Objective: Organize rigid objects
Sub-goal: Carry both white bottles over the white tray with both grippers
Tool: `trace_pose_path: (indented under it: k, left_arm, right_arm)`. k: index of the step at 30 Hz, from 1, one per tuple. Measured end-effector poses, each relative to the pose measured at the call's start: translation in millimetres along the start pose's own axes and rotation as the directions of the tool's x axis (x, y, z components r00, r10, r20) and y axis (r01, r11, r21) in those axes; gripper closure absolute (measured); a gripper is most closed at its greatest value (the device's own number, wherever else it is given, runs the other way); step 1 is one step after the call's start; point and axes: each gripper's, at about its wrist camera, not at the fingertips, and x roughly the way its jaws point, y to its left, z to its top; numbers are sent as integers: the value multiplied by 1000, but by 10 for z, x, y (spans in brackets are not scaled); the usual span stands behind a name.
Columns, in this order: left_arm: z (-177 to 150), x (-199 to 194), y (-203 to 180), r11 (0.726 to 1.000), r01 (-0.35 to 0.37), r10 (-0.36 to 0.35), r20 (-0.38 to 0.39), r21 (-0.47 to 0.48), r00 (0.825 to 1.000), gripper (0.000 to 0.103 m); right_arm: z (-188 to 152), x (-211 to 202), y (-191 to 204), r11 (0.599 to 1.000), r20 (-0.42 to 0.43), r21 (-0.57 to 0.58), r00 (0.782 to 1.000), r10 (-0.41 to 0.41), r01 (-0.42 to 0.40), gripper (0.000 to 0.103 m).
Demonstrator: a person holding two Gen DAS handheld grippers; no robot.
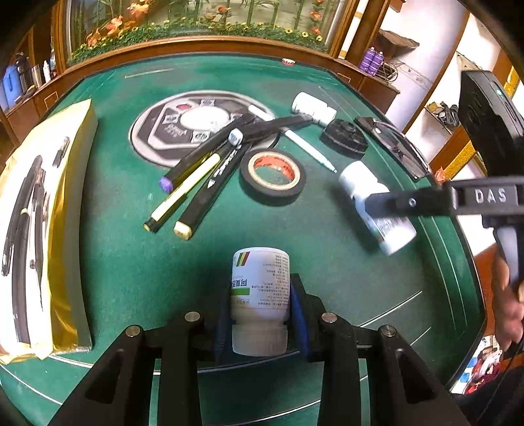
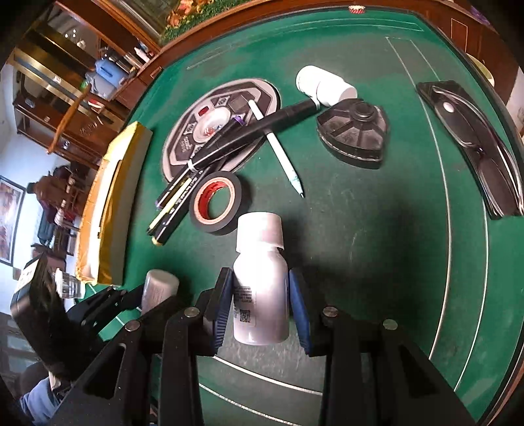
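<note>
Both jaws are clenched on white bottles: left gripper (image 1: 260, 311) on the labelled bottle (image 1: 260, 281), right gripper (image 2: 262, 306) on the plain bottle (image 2: 260, 291); either smooth bottle could be slipped from the pads and dropped onto the tape roll (image 2: 216, 204)

A green felt table (image 1: 137, 268) with a brown wooden rim stands before a wood-framed glass panel painted with bamboo and orange flowers (image 1: 203, 19), with dark wooden shelving (image 2: 75, 108) to the table's left and white walls with open shelves (image 1: 439, 98) to its right.
</note>
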Motion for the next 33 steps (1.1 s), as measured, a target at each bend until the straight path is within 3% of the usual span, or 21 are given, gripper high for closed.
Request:
trace_pose_path:
  k: [15, 24, 33]
  left_arm:
    - [168, -395, 159, 999, 17, -13, 86, -43, 996, 68]
    - [155, -808, 672, 988, -15, 40, 161, -157, 986, 68]
    - [-4, -1034, 1181, 970, -59, 102, 175, -237, 979, 68]
  right_arm:
    - [-102, -168, 268, 998, 40, -57, 999, 29, -26, 70]
    - [-108, -65, 756, 987, 23, -153, 998, 59, -55, 70]
    - [-72, 109, 1297, 968, 2, -235, 995, 96, -93, 70]
